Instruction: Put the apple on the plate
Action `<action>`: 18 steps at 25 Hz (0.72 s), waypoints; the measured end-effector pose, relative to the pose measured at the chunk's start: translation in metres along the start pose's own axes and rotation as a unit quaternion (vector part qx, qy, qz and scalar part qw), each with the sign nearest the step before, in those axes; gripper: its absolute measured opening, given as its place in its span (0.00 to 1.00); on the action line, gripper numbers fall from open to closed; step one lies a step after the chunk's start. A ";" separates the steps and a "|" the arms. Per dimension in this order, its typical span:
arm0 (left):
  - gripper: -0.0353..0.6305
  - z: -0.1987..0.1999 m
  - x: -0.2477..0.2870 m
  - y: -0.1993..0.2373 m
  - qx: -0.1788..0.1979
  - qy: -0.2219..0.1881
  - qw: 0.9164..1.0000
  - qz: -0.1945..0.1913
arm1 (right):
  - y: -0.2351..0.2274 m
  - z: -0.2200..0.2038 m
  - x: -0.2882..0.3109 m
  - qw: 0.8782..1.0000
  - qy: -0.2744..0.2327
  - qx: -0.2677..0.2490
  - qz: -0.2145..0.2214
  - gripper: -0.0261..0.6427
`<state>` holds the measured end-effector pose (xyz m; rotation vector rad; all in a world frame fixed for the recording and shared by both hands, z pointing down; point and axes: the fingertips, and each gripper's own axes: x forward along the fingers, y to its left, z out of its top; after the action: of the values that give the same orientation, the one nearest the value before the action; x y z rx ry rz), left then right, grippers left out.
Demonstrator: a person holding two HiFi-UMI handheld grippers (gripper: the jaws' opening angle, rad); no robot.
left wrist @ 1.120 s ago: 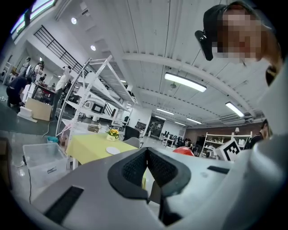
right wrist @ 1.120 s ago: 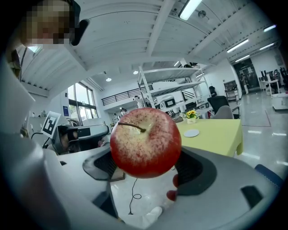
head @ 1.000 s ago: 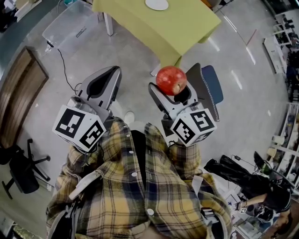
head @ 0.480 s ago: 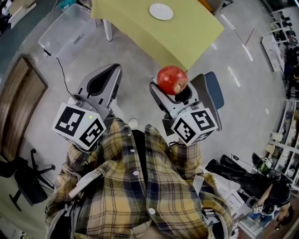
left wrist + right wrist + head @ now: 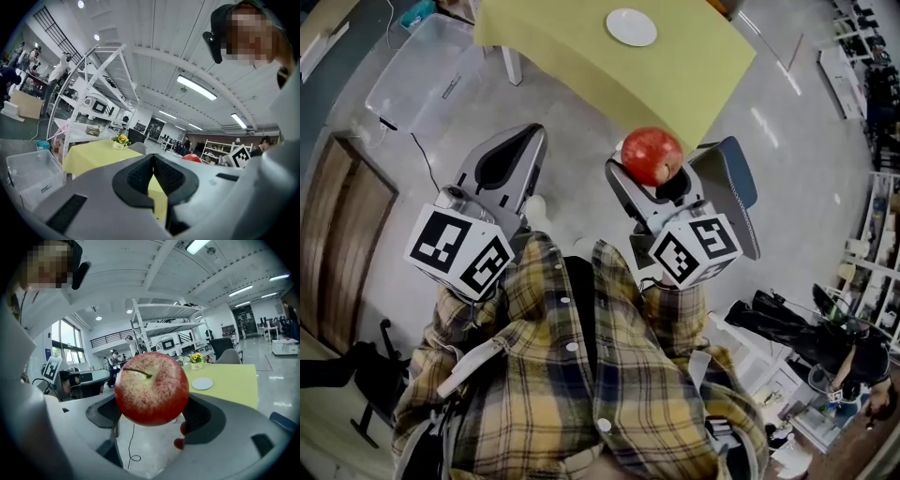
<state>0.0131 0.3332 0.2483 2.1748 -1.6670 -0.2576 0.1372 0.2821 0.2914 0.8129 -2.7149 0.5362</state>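
Right gripper view shows your right claw (image 5: 153, 412) clenched on the round red apple (image 5: 151, 387). The small white plate (image 5: 202, 383) lies well ahead of it on the yellow table (image 5: 232, 380). Your left claw (image 5: 153, 177) is closed on nothing.

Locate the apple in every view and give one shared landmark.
Head view: apple, right of centre, held by the right gripper.
Left gripper view: a red sliver, right of centre.
Right gripper view: dead centre.
Shared landmark: the yellow table.
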 end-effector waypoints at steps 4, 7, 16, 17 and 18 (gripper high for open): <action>0.06 0.003 -0.003 0.032 -0.009 0.012 1.000 -0.007 | 0.008 -0.002 0.028 1.000 0.004 0.013 -0.016 0.61; 0.06 0.001 0.002 0.050 -0.019 0.025 0.999 -0.009 | 0.010 -0.005 0.043 0.999 0.010 0.026 -0.024 0.61; 0.06 -0.002 0.040 0.079 -0.027 0.053 0.998 -0.028 | -0.015 -0.003 0.072 0.997 0.027 0.043 -0.050 0.61; 0.06 0.000 0.044 0.080 -0.026 0.052 0.998 -0.028 | -0.019 0.000 0.074 0.997 0.027 0.042 -0.051 0.61; 0.06 0.002 0.048 0.081 -0.025 0.051 0.998 -0.026 | -0.023 0.003 0.076 0.998 0.026 0.042 -0.051 0.61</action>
<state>-0.0463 0.2688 0.2841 2.1593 -1.5340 -0.1982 0.0879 0.2265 0.3208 0.9388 -2.6039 0.6422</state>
